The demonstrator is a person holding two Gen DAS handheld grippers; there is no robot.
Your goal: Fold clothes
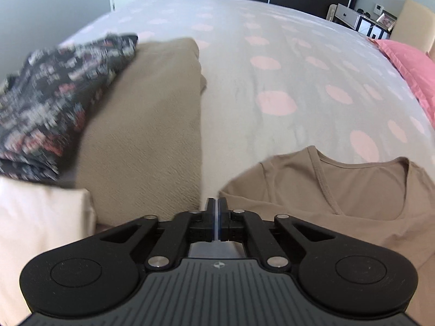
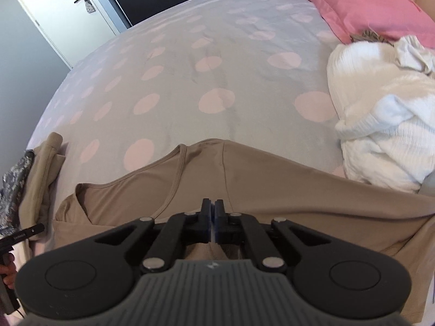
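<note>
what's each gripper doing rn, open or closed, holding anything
Left gripper: closed, nothing visibly held, beside the tan shirt.
Right gripper: closed over the tan shirt; whether it pinches fabric cannot be told.

left gripper (image 1: 216, 203): black linkages | silver pivot screws | ribbed grey body

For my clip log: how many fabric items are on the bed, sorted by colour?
Tan or khaki: 2, the tan top spread out and the folded khaki garment.
Dark patterned: 1, the patterned garment.
White or cream: 2, the white heap and the cream folded item.
Pink: 1, the pillow.
Total: 6.
</note>
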